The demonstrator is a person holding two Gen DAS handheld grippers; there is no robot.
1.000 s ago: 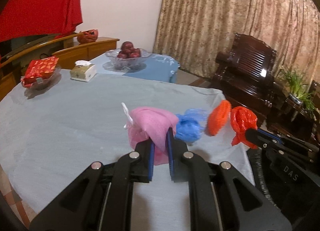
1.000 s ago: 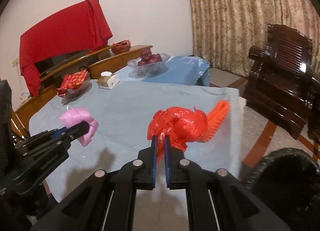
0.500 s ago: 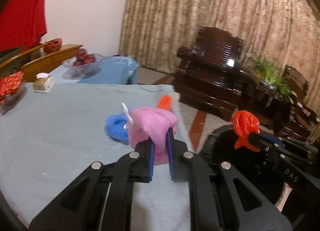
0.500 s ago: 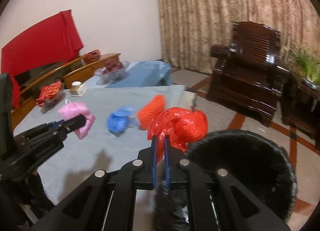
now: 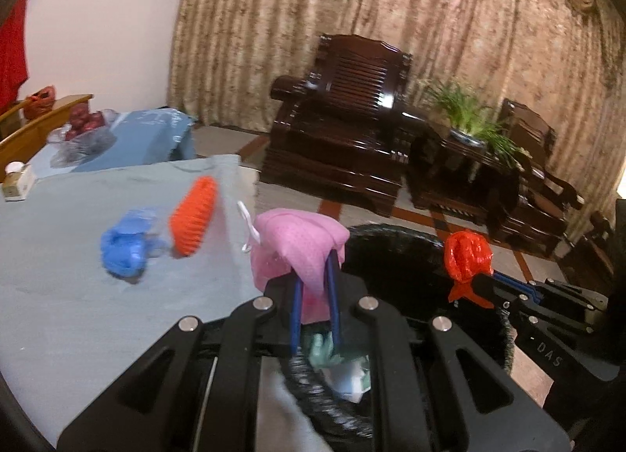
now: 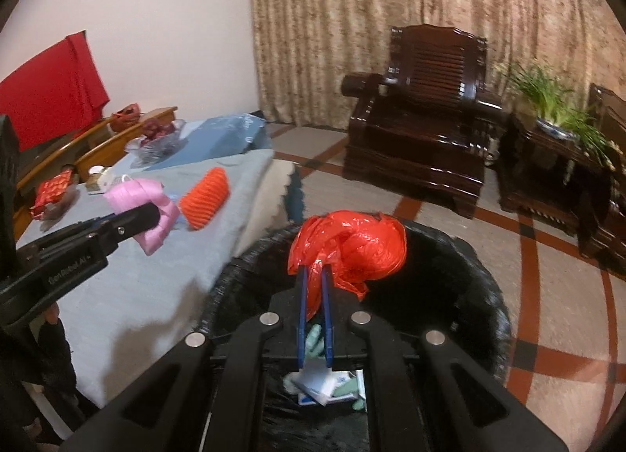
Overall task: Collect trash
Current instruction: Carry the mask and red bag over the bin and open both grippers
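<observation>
Left gripper (image 5: 315,291): jaws nearly closed, clamped on a crumpled pink mesh-and-plastic bag (image 5: 301,244), which hangs at the table's edge, just over the near rim of the bin.

Right gripper (image 6: 313,287): jaws pressed together on a fold of a knotted red plastic bag (image 6: 348,248), held in the air above the bin's open mouth.

Bin: a round black-lined trash bin (image 6: 481,280) stands on the tiled floor against the corner of the table; pale green and white scraps (image 6: 332,385) already lie at its bottom (so some collecting looks done).

Table: a table under a grey-blue cloth (image 5: 78,295) carries what is left.

Left on the table, near the corner by the bin: a crumpled blue plastic bag (image 5: 125,246) and, just beside it, an orange ribbed foam sleeve (image 5: 193,215); neither is touched by a gripper.

Not trash, by my reading: the glass bowl of red fruit (image 5: 84,131) and the tissue box (image 5: 17,180) toward the table's far edge (they look like household things meant to stay).

Progress: about midway. Two pieces are lifted and poised at the bin but not yet let go, and two more wait on the cloth.

Next, as I judge it: open both pairs of jaws over the bin; the pink bag wants carrying a little further in first, since it sits close to the rim and could catch there or fall outside.
</observation>
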